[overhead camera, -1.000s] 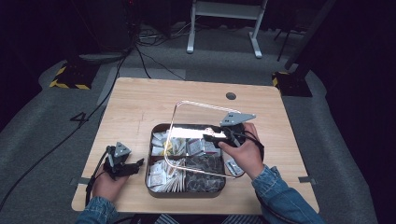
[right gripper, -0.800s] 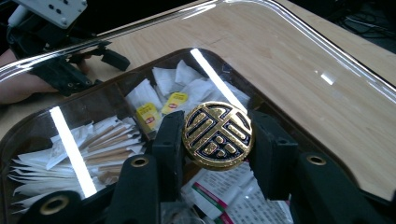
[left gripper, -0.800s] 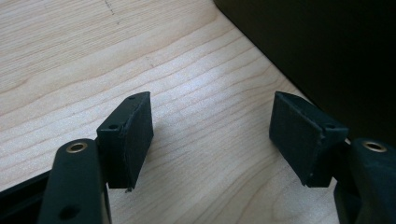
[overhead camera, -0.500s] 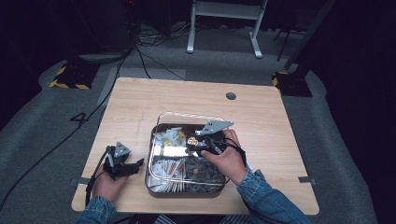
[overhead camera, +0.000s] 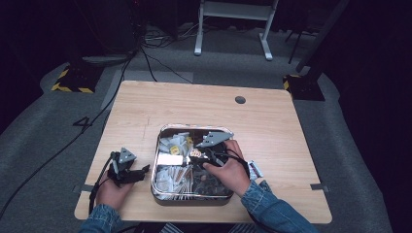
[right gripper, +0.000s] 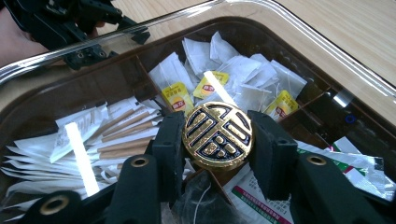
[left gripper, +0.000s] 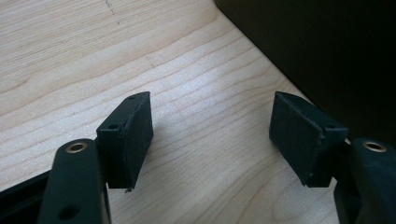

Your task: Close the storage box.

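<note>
A compartment box [overhead camera: 194,127] sits at the table's near middle, with tea bags [right gripper: 219,70], paper sticks [right gripper: 116,135] and packets inside. Its clear lid [right gripper: 299,21] lies low over it, the rim showing across the right gripper view. My right gripper [overhead camera: 197,154] [right gripper: 217,135] is shut on the lid's round gold-and-black knob [right gripper: 217,133] and hangs over the box's middle. My left gripper [overhead camera: 141,172] [left gripper: 212,135] rests on the wood just left of the box. It is open, with nothing between its jaws.
The wooden table [overhead camera: 267,126] has a cable hole [overhead camera: 240,100] at the back. A small packet [overhead camera: 255,170] lies beside the box's right wall. The left gripper [right gripper: 84,32] is beyond the lid's rim in the right gripper view.
The lid, tilted up over the box's right side a second ago, has come down over the box. My right hand moved left and down with the knob. The left gripper stayed put.
</note>
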`<state>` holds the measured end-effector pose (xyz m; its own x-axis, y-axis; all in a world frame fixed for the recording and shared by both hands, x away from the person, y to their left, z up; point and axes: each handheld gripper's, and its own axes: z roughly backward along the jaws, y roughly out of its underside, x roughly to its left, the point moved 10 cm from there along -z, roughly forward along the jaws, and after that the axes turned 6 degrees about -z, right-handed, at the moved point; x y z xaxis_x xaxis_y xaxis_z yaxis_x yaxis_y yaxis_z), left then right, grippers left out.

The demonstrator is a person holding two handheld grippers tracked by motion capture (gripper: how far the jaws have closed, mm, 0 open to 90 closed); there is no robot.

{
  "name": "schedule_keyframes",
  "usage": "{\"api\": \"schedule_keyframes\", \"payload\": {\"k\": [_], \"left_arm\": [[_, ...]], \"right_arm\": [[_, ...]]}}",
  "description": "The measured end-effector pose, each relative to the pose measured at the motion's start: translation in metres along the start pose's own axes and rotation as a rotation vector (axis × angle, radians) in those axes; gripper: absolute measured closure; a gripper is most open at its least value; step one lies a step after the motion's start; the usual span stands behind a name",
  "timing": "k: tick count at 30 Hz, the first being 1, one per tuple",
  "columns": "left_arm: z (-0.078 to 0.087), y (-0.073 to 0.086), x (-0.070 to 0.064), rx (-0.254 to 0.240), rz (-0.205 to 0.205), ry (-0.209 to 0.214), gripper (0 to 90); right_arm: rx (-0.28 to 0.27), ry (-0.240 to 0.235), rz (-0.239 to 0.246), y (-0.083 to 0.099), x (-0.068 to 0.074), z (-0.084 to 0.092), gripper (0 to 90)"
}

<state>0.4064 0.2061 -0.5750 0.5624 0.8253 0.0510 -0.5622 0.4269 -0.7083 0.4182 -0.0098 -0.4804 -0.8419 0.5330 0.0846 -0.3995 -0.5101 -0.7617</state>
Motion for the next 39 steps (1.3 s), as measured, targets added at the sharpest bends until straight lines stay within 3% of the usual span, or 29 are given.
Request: {"api": "schedule_keyframes", "payload": {"k": [39], "left_arm": [[0.000, 0.000, 0.000, 0.000, 0.000, 0.000, 30.6]], "right_arm": [[0.052, -0.011, 0.022, 0.017, 0.002, -0.020, 59.1]]}}
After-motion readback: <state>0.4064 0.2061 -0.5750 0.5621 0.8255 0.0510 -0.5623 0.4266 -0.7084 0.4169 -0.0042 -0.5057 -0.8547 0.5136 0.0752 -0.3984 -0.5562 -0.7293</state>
